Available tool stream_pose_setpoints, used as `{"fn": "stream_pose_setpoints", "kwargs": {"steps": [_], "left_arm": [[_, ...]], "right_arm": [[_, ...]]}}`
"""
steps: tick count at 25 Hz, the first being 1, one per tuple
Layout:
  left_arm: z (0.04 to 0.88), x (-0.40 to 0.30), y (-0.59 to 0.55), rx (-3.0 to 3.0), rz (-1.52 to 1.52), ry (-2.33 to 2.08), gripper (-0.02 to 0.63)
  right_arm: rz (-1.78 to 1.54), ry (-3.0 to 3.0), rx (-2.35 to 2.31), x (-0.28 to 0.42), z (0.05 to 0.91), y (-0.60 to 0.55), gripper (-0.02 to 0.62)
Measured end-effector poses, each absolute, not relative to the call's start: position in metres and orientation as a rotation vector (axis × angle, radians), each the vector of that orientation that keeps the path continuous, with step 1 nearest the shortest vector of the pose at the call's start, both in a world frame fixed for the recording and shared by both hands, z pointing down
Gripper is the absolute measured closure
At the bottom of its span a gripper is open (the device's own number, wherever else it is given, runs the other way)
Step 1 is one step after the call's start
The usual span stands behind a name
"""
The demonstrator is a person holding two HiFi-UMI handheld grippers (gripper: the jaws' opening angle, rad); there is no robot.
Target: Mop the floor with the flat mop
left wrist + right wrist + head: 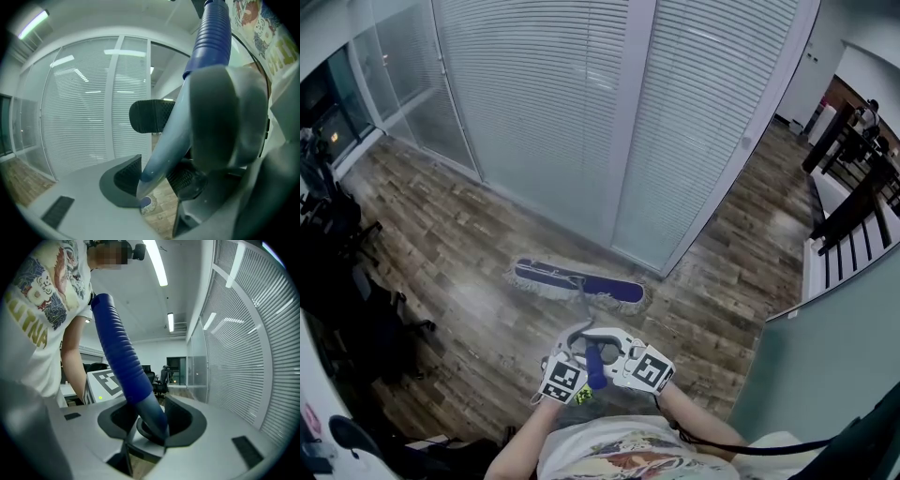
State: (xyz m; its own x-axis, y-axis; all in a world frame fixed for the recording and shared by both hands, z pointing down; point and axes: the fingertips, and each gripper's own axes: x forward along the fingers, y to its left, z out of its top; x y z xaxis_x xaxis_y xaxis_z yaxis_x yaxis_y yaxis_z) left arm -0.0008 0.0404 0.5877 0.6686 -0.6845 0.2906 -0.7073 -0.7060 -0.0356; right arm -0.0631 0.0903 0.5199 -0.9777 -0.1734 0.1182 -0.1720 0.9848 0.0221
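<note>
Both the left gripper (573,353) and the right gripper (619,349) are clamped on the blue grip of the mop handle (595,367), one just beside the other. They sit close in front of the person's chest. The mop head (578,281) lies flat on the wood floor (459,244), near the foot of the glass wall (581,112). I'd say press evenly down the handle, hold the head flat, and run strokes along that wall edge without knocking the glass.

Left claw (157,179) tight around the grey mop handle (165,145).
</note>
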Motion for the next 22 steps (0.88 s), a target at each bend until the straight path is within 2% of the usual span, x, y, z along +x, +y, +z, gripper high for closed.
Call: {"fn": "stream_pose_setpoints", "kwargs": {"steps": [10,22], "left_arm": [[0.604,-0.048,-0.039,2.795,0.432,-1.145,0.466],[0.592,-0.048,-0.187,2.815,0.493,-1.141,0.472]], "right_arm": [[0.017,-3.002,0.321,-0.112,0.536,0.011,0.433],[-0.040,-3.058,0.395,-0.109,0.520,-0.141,0.434]]}}
